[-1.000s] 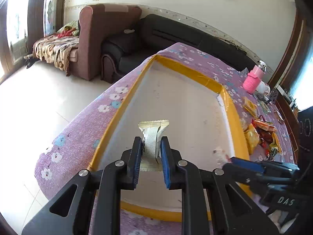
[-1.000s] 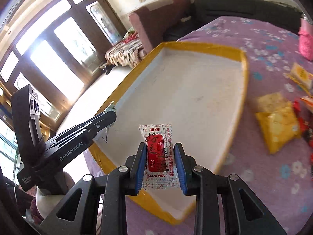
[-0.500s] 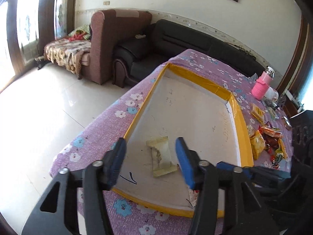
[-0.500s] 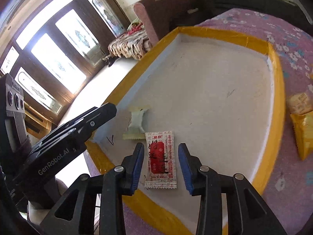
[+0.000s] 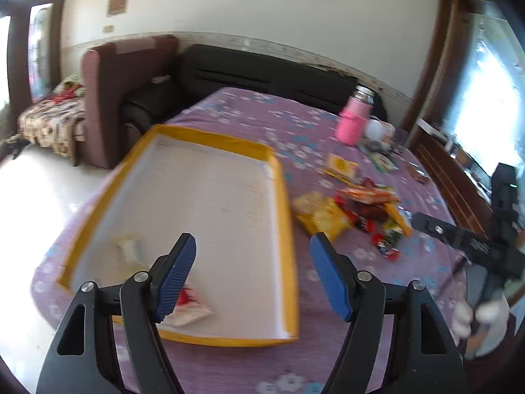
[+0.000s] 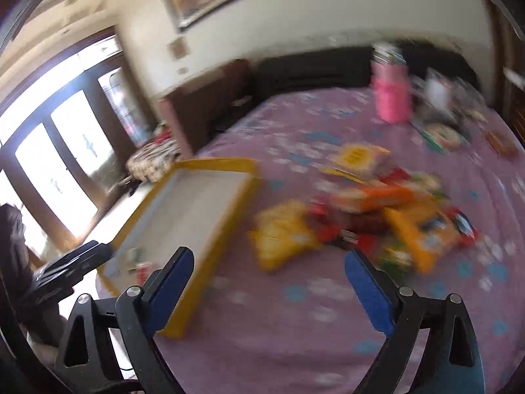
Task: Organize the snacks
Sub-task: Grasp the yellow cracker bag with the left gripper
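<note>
A white tray with a yellow rim (image 5: pixel 282 197) (image 6: pixel 216 164) lies on the purple flowered tablecloth. Inside it, near its front left corner, rest a pale cream packet (image 5: pixel 129 246) and a red-and-white packet (image 5: pixel 188 302). My left gripper (image 5: pixel 252 266) hangs above the tray's front part, jaws still opening, nothing between them. A loose pile of snack packets (image 5: pixel 354 210) (image 6: pixel 361 216) lies right of the tray. My right gripper (image 6: pixel 269 282) hovers over the cloth in front of that pile, jaws opening wide and empty. The right wrist view is blurred.
A pink bottle (image 5: pixel 352 120) (image 6: pixel 392 95) stands at the table's far right among small clutter. A yellow box (image 5: pixel 341 164) lies behind the pile. A brown armchair (image 5: pixel 108 98) and a black sofa (image 5: pixel 262 75) stand beyond the table. The right gripper's body (image 5: pixel 475 246) shows at right.
Both grippers let go of their packets, which now lie in the tray. Both jaws widened, and both hands drew back and swung right toward the snack pile.
</note>
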A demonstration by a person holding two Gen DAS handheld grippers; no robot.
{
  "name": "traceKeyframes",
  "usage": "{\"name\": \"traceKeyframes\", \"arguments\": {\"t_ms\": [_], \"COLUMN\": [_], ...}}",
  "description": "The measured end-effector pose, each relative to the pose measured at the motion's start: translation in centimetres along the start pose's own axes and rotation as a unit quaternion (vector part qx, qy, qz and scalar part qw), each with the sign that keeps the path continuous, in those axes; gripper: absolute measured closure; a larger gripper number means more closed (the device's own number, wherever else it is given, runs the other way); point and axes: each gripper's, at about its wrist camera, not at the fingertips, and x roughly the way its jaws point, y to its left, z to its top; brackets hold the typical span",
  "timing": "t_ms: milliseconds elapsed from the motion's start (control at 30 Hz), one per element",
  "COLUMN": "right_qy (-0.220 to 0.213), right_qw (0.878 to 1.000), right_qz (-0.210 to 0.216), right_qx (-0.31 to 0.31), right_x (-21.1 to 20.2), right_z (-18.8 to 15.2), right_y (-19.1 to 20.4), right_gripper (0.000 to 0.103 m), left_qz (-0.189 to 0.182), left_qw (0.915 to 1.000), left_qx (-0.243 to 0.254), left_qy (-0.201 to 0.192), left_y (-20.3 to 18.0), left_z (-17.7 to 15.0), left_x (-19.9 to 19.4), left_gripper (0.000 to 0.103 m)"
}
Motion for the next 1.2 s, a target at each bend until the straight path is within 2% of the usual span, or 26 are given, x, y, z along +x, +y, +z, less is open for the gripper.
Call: {"name": "traceKeyframes", "arguments": {"t_ms": [67,133,200,400,600,633,667,700,767,933,1067,1200], "right_qy": [0.008,0.022,0.037,0.084,0.073,0.072,0.068,0.066,0.059,0.044,0.044,0.049], "right_qw": [0.999,0.998,0.997,0.996,0.996,0.996,0.996,0.996,0.998,0.999,0.998,0.997], "right_qz": [-0.025,-0.033,-0.025,-0.016,-0.044,-0.048,-0.053,-0.054,-0.023,0.015,0.026,0.045], "right_qx": [0.034,0.056,0.063,0.026,-0.013,-0.017,-0.021,-0.022,-0.002,0.027,0.030,0.045], "right_x": [-0.2,0.1,0.8,5.3,7.4,7.5,7.6,7.5,7.4,7.1,7.0,7.1], "right_z": [-0.5,-0.9,-1.7,-2.7,-2.7,-2.7,-2.7,-2.8,-2.8,-3.1,-3.1,-3.0], "right_y": [-4.2,-7.2,-8.0,-5.9,-3.7,-3.6,-3.6,-3.6,-4.4,-5.7,-5.9,-6.5], "right_gripper": [0.030,0.036,0.036,0.035,0.034,0.039,0.057,0.067,0.079,0.079,0.079,0.080], "left_qz": [-0.019,-0.032,-0.043,-0.047,-0.079,-0.085,-0.090,-0.093,-0.100,-0.078,-0.050,-0.022], "left_qw": [0.9997,0.9990,0.9982,0.9967,0.9936,0.9928,0.9919,0.9912,0.9889,0.9792,0.9709,0.9649], "left_qx": [0.007,0.014,0.021,0.039,0.045,0.046,0.048,0.050,0.068,0.144,0.175,0.202], "left_qy": [0.013,0.026,0.036,0.054,0.067,0.071,0.077,0.079,0.087,0.120,0.155,0.166], "left_y": [-1.6,-3.0,-4.1,-5.7,-6.2,-6.4,-6.8,-7.2,-8.4,-11.6,-12.6,-12.7], "left_z": [-0.3,-0.5,-0.7,-1.2,-0.8,-0.6,-0.3,-0.2,0.4,1.4,2.3,2.6], "left_x": [0.8,1.6,2.2,3.1,4.3,4.7,5.3,5.8,7.3,12.3,16.9,18.9], "left_gripper": [0.031,0.031,0.031,0.031,0.031,0.031,0.031,0.031,0.031,0.031,0.031,0.031]}}
